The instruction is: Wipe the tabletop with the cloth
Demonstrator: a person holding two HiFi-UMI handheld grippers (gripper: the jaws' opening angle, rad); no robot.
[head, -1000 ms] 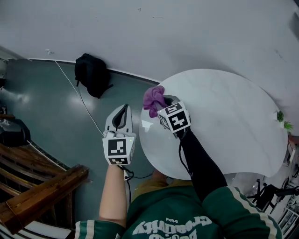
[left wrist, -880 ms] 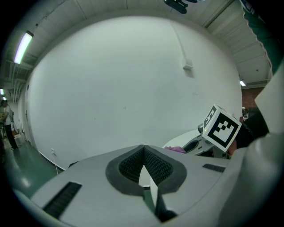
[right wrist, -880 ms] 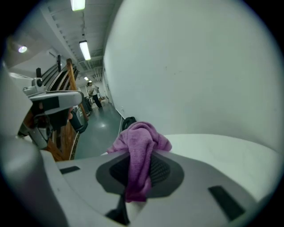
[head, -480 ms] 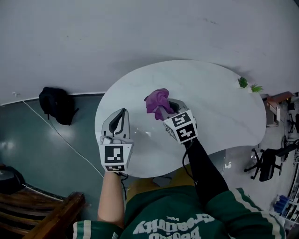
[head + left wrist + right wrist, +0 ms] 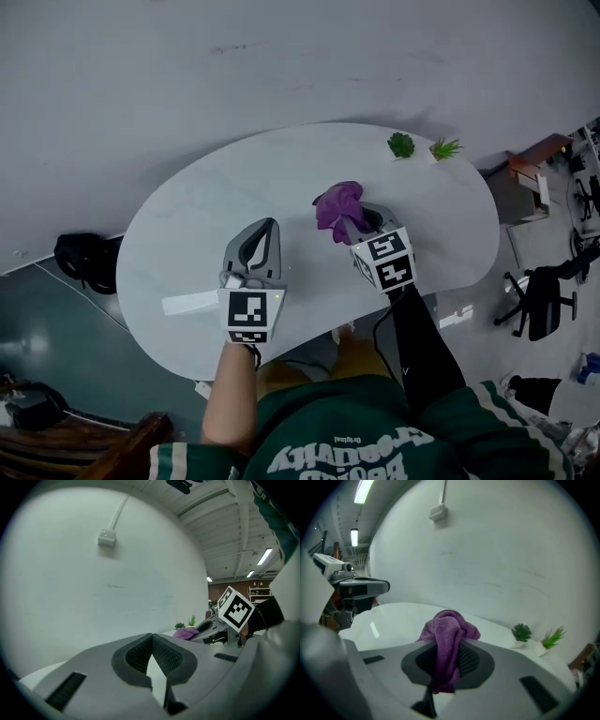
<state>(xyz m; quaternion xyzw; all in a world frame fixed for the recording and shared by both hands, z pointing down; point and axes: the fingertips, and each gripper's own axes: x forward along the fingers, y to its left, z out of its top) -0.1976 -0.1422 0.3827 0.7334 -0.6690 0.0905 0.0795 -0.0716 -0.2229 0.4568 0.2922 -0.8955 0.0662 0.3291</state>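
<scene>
A purple cloth (image 5: 337,207) is pinched in my right gripper (image 5: 353,221), which is shut on it above the middle of the white oval tabletop (image 5: 441,216). In the right gripper view the cloth (image 5: 448,639) bunches up between the jaws and hangs down past them. My left gripper (image 5: 263,238) hovers over the table's near left part, its jaws shut with nothing between them. From the left gripper view, the cloth (image 5: 185,632) and the right gripper's marker cube (image 5: 236,610) show at the right.
Two small potted plants (image 5: 401,145) (image 5: 443,149) stand at the table's far right edge. A black backpack (image 5: 82,261) lies on the floor at the left. An office chair (image 5: 536,317) stands at the right. A white wall runs behind the table.
The view has swung so the table sits more to the left and both plants show. Both grippers are now over the tabletop; the right one still holds the cloth.
</scene>
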